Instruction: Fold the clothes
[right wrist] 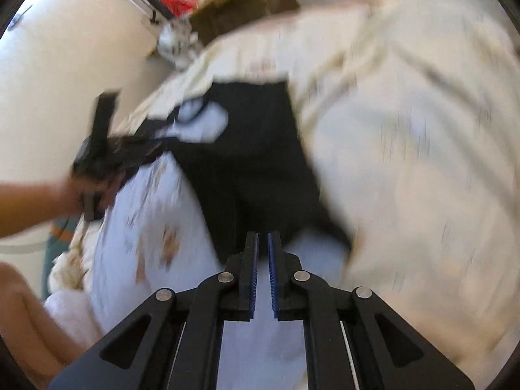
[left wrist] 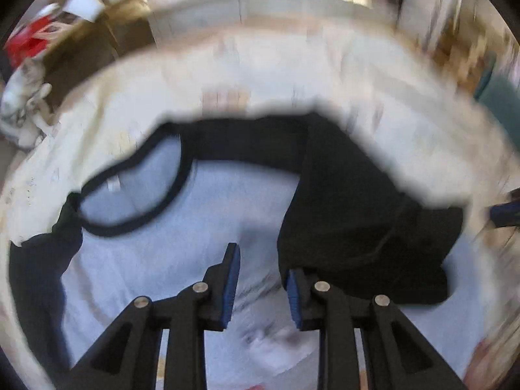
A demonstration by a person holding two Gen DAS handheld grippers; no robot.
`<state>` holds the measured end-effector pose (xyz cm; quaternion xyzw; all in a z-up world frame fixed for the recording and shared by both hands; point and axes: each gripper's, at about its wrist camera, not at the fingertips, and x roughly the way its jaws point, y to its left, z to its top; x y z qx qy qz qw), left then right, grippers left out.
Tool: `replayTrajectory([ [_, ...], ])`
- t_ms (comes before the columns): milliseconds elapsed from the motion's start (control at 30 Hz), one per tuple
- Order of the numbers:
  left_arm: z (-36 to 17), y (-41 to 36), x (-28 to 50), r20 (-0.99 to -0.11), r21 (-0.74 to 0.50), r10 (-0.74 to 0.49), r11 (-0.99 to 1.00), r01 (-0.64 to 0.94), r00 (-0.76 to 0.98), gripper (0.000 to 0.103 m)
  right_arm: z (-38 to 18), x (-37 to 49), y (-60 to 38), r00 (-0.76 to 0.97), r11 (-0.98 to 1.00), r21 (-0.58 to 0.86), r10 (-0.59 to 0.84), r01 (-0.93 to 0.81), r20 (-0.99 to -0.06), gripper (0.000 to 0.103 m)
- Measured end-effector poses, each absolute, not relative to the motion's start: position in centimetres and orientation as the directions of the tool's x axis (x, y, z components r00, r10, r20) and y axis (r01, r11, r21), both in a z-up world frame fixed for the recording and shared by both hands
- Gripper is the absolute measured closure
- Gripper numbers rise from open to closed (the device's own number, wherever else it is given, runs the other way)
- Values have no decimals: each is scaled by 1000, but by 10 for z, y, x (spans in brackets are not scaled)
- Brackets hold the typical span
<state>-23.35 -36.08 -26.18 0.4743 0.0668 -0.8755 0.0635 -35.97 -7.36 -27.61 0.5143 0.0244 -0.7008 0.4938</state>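
A white T-shirt [left wrist: 182, 253] with a black collar [left wrist: 136, 224] and black sleeves lies flat on a cream sheet [left wrist: 373, 74]. One black sleeve [left wrist: 354, 214] is folded in over the white body. My left gripper [left wrist: 262, 260] hovers over the shirt's chest beside that sleeve, open, with nothing between its blue pads. In the right wrist view the same sleeve [right wrist: 256, 162] lies just beyond my right gripper [right wrist: 263, 235], whose pads stand a narrow slit apart with no cloth in it. A hand [right wrist: 71, 195] holds the left gripper [right wrist: 97, 149] over the shirt's far side.
A brown cardboard box [left wrist: 97, 42] with red [left wrist: 29, 42] and white things stands beyond the sheet's far left corner. A teal object [left wrist: 500, 100] sits at the right edge. A bare leg [right wrist: 29, 312] and a white cloth [right wrist: 68, 312] lie at the lower left.
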Motion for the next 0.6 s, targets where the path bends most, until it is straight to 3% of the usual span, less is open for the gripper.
replayTrajectory([
  [133, -244, -327, -257, -762, -163, 26, -975, 153, -647, 76, -297, -385, -111, 39, -531, 471, -633, 704, -773, 94],
  [267, -263, -332, -267, -813, -101, -64, -964, 248, -579, 76, -339, -368, -134, 193, -488, 482, -528, 728, -827, 94],
  [367, -274, -364, -245, -841, -56, -142, -937, 344, -522, 76, -349, -355, -120, 200, -482, 458, -494, 747, -846, 94],
  [467, -282, -399, -215, -871, -54, -160, -909, 414, -464, 71, -357, -343, -104, 198, -479, 435, -467, 762, -862, 98],
  [533, -294, -414, -192, -896, -58, -144, -900, 432, -420, 58, -359, -346, -92, 213, -501, 466, -480, 730, -851, 98],
  [600, -306, -423, -174, -912, -135, -54, -895, 424, -406, 56, -359, -347, -83, 212, -515, 471, -483, 716, -850, 98],
])
